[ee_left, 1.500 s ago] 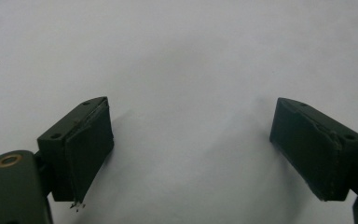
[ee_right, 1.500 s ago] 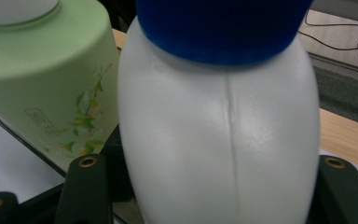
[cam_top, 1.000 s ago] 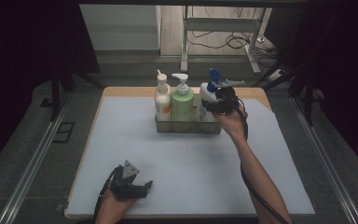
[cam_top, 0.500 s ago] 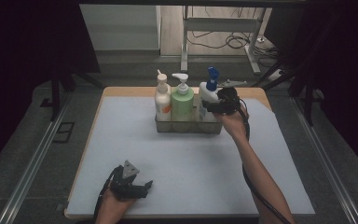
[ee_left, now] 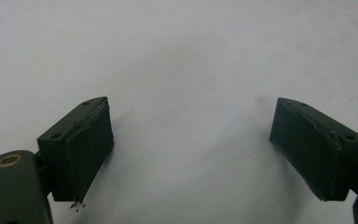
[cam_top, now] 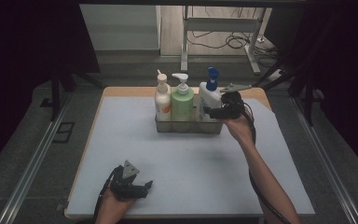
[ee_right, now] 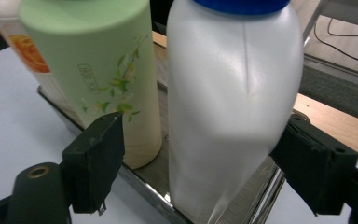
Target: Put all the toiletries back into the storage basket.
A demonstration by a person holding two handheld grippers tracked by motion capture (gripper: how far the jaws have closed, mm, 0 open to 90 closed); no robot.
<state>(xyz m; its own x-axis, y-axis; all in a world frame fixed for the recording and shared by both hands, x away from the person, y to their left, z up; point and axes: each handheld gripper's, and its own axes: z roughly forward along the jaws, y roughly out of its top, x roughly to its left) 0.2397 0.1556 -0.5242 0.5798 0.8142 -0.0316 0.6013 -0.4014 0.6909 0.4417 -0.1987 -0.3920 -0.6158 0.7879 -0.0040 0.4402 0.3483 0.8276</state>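
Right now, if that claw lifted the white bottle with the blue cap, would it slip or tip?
The white bottle looks smooth and glossy, so it might slip. Its sides bulge between the right claw, so the pads may meet it on curves. Tall and narrow in the tray, it could tip when set down.

1. The green bottle [ee_right: 98, 79], left of the right tongs' [ee_right: 205, 172] gap, carries small pale lettering beside a leaf print; it is too blurred to read.
2. The orange-marked bottle [ee_right: 25, 51] farther left shows no legible text.
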